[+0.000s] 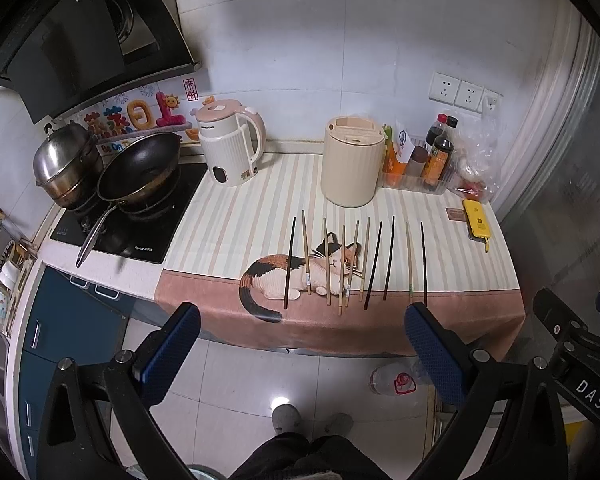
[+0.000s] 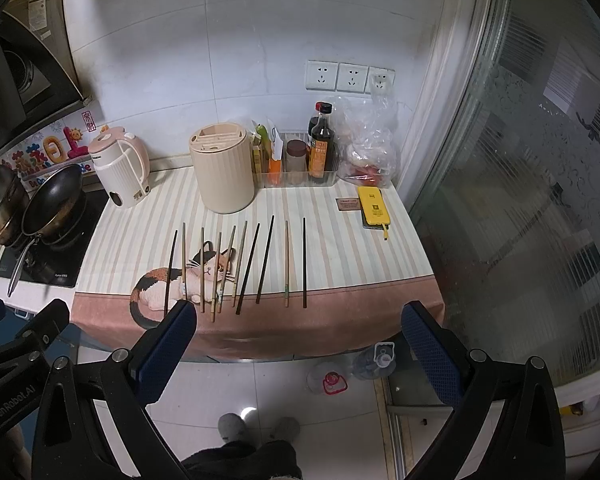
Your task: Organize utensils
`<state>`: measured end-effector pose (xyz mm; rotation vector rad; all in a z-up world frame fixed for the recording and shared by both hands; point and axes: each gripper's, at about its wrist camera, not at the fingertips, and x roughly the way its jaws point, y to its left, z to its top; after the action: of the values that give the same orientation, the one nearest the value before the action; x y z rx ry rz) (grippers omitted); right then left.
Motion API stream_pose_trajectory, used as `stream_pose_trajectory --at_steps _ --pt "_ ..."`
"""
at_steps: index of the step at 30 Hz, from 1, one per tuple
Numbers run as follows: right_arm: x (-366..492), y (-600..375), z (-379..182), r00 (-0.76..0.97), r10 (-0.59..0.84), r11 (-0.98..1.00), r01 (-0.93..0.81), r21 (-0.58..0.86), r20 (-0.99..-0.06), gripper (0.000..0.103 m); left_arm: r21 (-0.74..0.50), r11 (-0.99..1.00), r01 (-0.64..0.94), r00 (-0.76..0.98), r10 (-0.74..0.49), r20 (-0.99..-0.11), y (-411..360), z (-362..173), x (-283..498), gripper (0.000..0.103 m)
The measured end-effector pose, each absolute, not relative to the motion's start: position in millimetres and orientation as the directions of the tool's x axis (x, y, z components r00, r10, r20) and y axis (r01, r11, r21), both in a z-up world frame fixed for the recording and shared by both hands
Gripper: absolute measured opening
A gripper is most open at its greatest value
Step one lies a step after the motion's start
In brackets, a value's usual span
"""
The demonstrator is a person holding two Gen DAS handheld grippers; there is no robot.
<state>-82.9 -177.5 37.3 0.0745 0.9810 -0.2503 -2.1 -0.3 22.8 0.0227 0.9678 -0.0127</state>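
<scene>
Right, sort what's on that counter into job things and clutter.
For the job: chopsticks laid in a row on the cat cloth; cream holder behind them.

Just lying about: kettle, wok, sauce bottles, yellow phone, plastic bag.

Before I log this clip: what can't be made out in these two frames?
- Inside of the cream utensil holder: both views see only its slotted lid.
- Labels on the sauce bottles: too small to read in either view.
- Contents of the plastic bag: blurred behind crinkled film.
- Left chopstick near end: hidden by a right gripper finger.
</scene>
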Motion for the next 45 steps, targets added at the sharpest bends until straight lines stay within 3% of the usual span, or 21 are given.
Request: stream_pose_trajectory --at_steps 12,17,23,27,30,35,38,39,41,45 --pt "-78.7 -178.8 38.9 0.535 -0.173 0.968 0.246 -0.043 -0.827 0.103 0.017 1.000 0.018 0.576 0.004 -0.817 -3.9 26.0 3.4 0.103" --pt "-69.4 -189.7 32.0 0.586 -0.156 0.964 0.267 0.008 -0.795 0.103 0.084 0.996 -0.007 0.670 0.067 -0.739 -9.2 15.0 19.5 0.103" --pt "-30.9 -211.8 -16.4 0.600 -0.160 0.956 0.293 0.029 -0.784 0.103 0.163 0.981 -0.103 0.707 0.187 -0.682 -2.7 -31.2 52.0 0.103" --pt "4.7 -213.7 -64.1 0.566 -0.157 0.959 0.284 0.013 -0.809 0.103 0.202 0.971 -0.130 0.667 0.237 -0.706 1.9 -69.8 80.0 0.103" --pt "29.1 -213.7 -100.3 0.527 -0.112 0.963 0.266 0.039 -0.842 0.093 0.228 0.964 -0.137 0.624 0.262 -0.736 6.8 -101.8 107.0 0.103" --pt "80.0 -208.5 -176.9 0.409 0.005 0.968 0.228 0.107 -0.912 0.056 0.215 0.969 -0.124 0.483 0.248 -0.840 28.9 -172.8 166.9 0.103" --pt "109.0 -206.6 -220.1 0.328 0.044 0.963 0.238 0.128 -0.944 0.041 0.150 0.984 -0.097 0.351 0.175 -0.920 44.5 -221.8 205.8 0.101" --pt "116.5 -206.2 -231.2 0.307 0.054 0.960 0.246 0.134 -0.950 0.039 0.129 0.987 -0.095 0.319 0.153 -0.935 48.4 -234.3 216.1 0.097" --pt "136.4 -205.3 -256.7 0.261 0.067 0.956 0.258 0.136 -0.963 0.036 0.083 0.992 -0.094 0.270 0.105 -0.957 53.2 -258.1 236.8 0.079" --pt "171.5 -207.3 -296.6 0.167 0.094 0.941 0.306 0.142 -0.981 0.036 0.013 0.998 -0.060 0.192 0.024 -0.981 47.1 -298.5 271.5 0.075"
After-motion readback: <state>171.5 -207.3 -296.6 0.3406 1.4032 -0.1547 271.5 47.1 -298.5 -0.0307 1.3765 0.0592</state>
